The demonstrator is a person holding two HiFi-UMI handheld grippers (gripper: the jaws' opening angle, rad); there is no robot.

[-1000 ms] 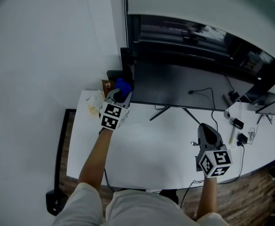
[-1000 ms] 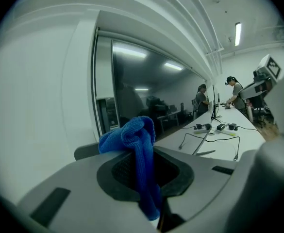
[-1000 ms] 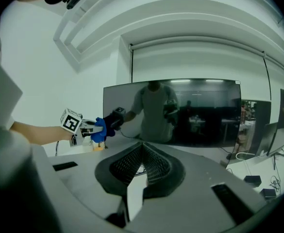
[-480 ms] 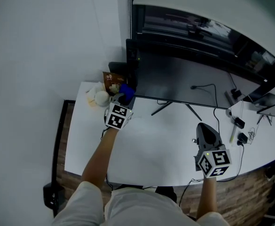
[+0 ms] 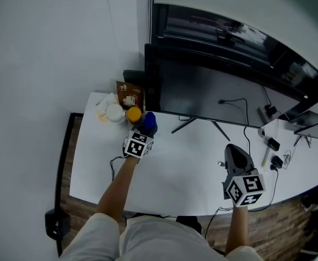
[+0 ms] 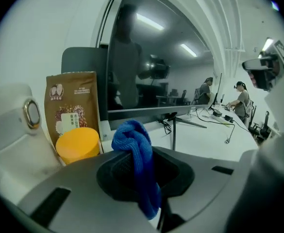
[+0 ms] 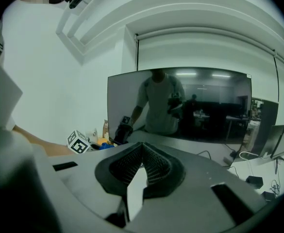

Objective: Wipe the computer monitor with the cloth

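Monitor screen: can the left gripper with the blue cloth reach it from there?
Probably yes. The left gripper, shut on the blue cloth, sits close to the monitor with only bare desk between; the yellow lid stands aside.

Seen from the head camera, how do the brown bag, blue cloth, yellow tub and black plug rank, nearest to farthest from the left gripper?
From the left gripper:
1. The blue cloth, pinched in its jaws.
2. The yellow tub, just beyond, to the left.
3. The brown bag, behind the tub.
4. The black plug, far right.
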